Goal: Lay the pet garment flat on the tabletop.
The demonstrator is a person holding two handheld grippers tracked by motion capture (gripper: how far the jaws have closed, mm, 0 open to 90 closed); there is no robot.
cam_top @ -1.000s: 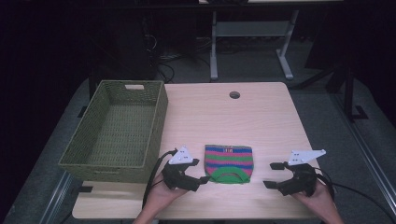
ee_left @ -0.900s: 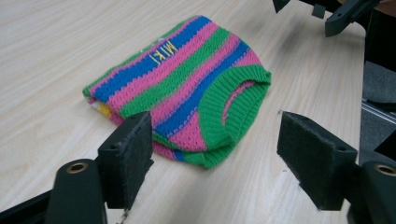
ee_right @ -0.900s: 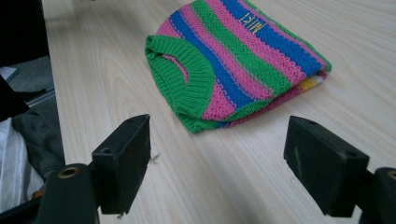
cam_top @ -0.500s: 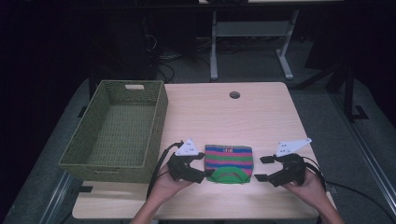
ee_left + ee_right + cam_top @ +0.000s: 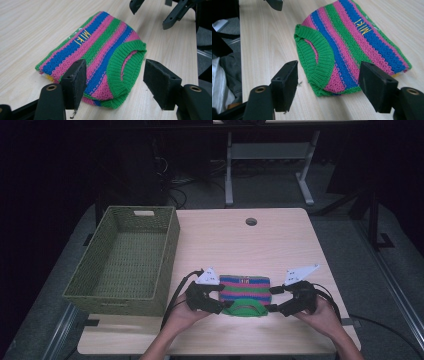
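As both claws close in, 2 hands now flank sweater (image 5: 244, 288).

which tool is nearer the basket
Left. The left tool sits beside the basket, at the sweater's left edge; the right tool is across the sweater, farther away.

Light wooden table (image 5: 280, 245), green woven basket (image 5: 125, 260), folded striped sweater (image 5: 245, 287)
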